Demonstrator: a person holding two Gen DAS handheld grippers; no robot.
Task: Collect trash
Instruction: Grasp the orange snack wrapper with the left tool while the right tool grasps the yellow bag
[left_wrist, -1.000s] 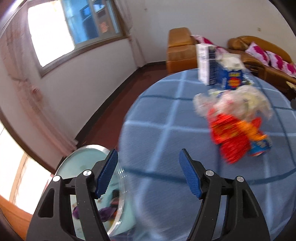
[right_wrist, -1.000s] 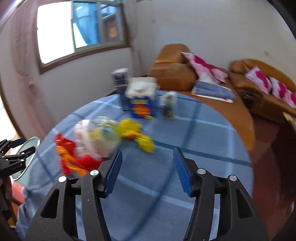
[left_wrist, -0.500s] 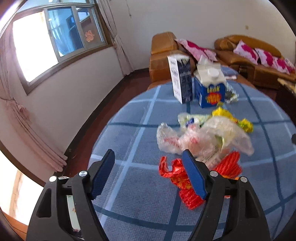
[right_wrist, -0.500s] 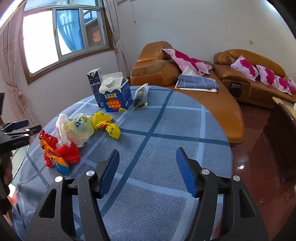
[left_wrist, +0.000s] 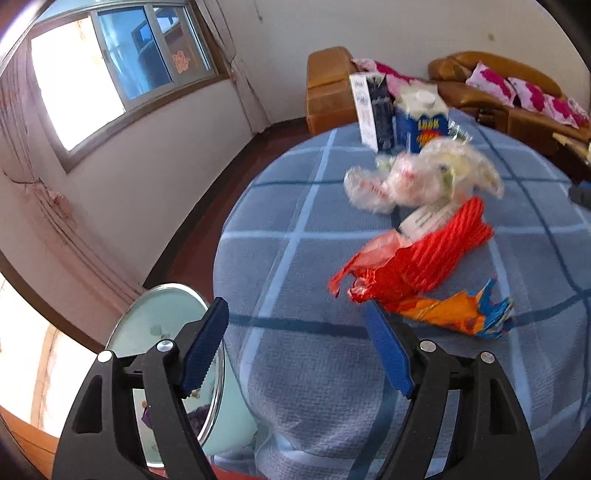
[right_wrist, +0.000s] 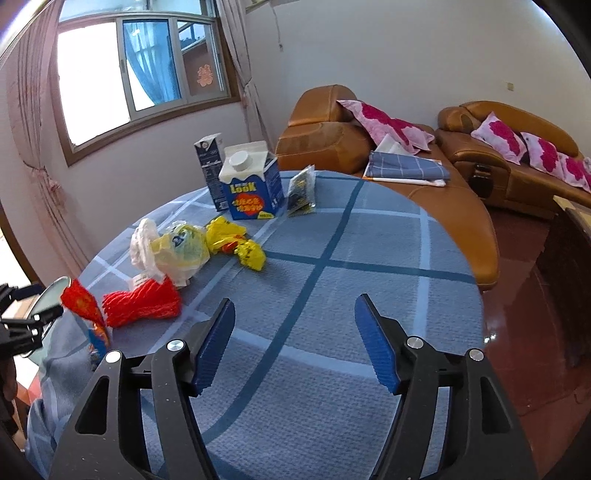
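Observation:
Trash lies on the round table with the blue checked cloth (left_wrist: 295, 229): a red net bag (left_wrist: 436, 258), an orange and blue snack wrapper (left_wrist: 458, 314), a crumpled clear plastic bag (left_wrist: 421, 177), yellow wrappers (right_wrist: 236, 243), a blue milk carton (right_wrist: 251, 188), a tall dark carton (right_wrist: 210, 166) and a small dark packet (right_wrist: 301, 192). My left gripper (left_wrist: 295, 310) is open and empty over the table's edge, just short of the red net bag. A pale green bin (left_wrist: 166, 332) stands below on the left. My right gripper (right_wrist: 295, 304) hovers over bare cloth, its jaws opening with nothing between them.
Brown leather sofas (right_wrist: 332, 144) with pink cushions stand behind the table, with a folded blue cloth (right_wrist: 406, 170) on one seat. A dark cabinet (right_wrist: 569, 277) stands at the right. A window and curtain fill the left wall. The floor is glossy red-brown.
The left gripper swung over the trash pile and back toward the table's edge, so the bin shows again. The right gripper's jaws have spread wider.

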